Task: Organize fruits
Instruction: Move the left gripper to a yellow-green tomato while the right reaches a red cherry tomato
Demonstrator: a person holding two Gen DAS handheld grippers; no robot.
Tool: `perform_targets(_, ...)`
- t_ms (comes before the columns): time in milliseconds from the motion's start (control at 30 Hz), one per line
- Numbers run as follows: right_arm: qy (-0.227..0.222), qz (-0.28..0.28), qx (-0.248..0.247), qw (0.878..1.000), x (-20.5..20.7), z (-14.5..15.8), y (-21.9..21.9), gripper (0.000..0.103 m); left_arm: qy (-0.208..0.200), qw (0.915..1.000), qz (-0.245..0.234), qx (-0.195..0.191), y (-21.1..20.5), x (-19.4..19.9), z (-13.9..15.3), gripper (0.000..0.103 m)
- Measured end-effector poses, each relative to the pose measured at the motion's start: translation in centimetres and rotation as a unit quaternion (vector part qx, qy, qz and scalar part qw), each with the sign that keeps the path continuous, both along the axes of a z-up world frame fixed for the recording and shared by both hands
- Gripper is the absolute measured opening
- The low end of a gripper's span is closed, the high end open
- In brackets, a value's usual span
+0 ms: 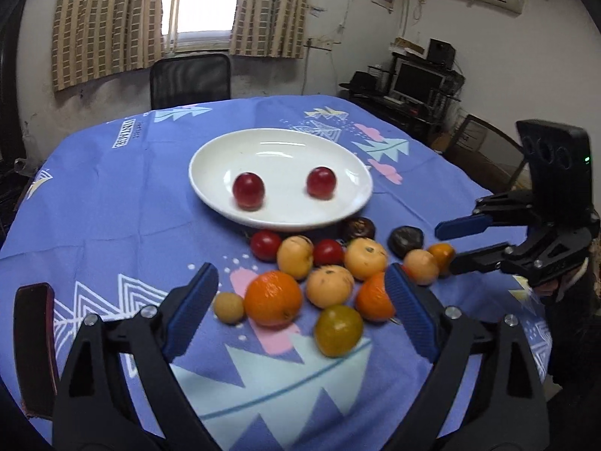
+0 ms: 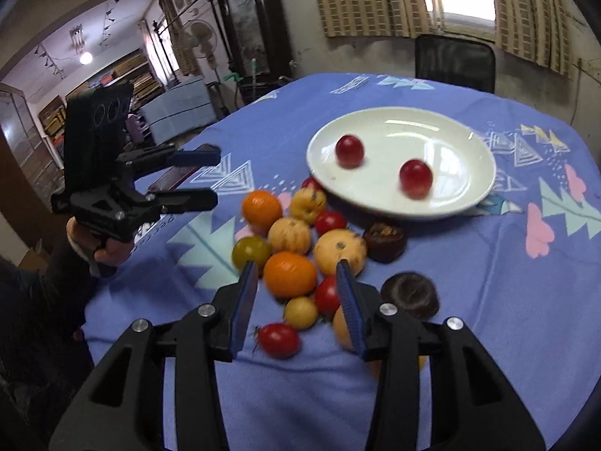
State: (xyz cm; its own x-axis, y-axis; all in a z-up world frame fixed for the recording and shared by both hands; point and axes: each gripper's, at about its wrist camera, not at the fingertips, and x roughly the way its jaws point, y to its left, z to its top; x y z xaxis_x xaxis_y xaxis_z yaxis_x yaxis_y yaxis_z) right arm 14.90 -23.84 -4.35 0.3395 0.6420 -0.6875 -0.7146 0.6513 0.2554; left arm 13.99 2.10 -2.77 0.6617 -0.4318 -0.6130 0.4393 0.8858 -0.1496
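In the right wrist view, the right tongs (image 2: 296,300) hid part of a pale orange fruit (image 2: 342,329) behind one blue pad. The left tongs' (image 1: 300,300) pad likewise cut off a mandarin (image 1: 372,298). Several fruits were motion-blurred.

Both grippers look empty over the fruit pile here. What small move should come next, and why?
Probably ease the right gripper forward and shut it on the orange framed between its open fingers. The plate holds only two red fruits, and the left gripper hangs open and empty over the pile.
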Motion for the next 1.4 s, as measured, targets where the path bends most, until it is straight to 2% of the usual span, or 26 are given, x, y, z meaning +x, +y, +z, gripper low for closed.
perform_targets(133, 0.027, 0.023, -0.034, 0.999, -1.3, -2.2, 1.0, 0.044, -0.029, 0.9985, -0.038, 0.027, -1.0, -1.9, 0.1, 0.092)
perform_targets(267, 0.032, 0.040, -0.055, 0.997, -1.5, -3.0, 2.0, 0.044, -0.027, 0.9956, -0.079, 0.043, -2.1, -2.8, -0.6, 0.092)
perform_targets(533, 0.039, 0.032, -0.084, 0.995, -1.1, -4.4, 2.3, 0.044, 0.035, 0.9931, -0.099, 0.052, -3.1, -1.6, -3.2, 0.091)
perform_targets(667, 0.043, 0.037, -0.091, 0.994, -0.9, -5.0, 2.5, 0.044, 0.039, 0.9912, -0.117, 0.049, -3.6, -1.9, -3.6, 0.090)
perform_targets(767, 0.039, 0.042, -0.092, 0.994, -1.1, -5.1, 2.8, 0.043, 0.043, 0.9907, -0.121, 0.045, -3.8, -1.8, -3.7, 0.085)
perform_targets(833, 0.037, 0.043, -0.092, 0.994, -1.3, -5.1, 2.7, 0.042, 0.046, 0.9900, -0.124, 0.047, -4.1, -1.7, -4.0, 0.071)
perform_targets(900, 0.038, 0.042, -0.092, 0.994, -1.3, -5.1, 2.8, 0.042, 0.046, 0.9901, -0.119, 0.059, -4.4, -1.5, -4.4, 0.064)
perform_targets(1100, 0.039, 0.041, -0.093, 0.994, -1.2, -5.2, 2.8, 0.041, 0.054, 0.9910, -0.102, 0.067, -4.1, -0.9, -4.8, 0.064)
perform_targets(1200, 0.040, 0.041, -0.094, 0.994, -1.3, -5.3, 2.8, 0.041, 0.062, 0.9914, -0.094, 0.067, -3.8, -0.5, -5.0, 0.071)
perform_targets(1400, 0.039, 0.040, -0.096, 0.994, -1.3, -5.4, 3.0, 0.041, 0.074, 0.9916, -0.087, 0.062, -4.0, 0.2, -5.7, 0.071)
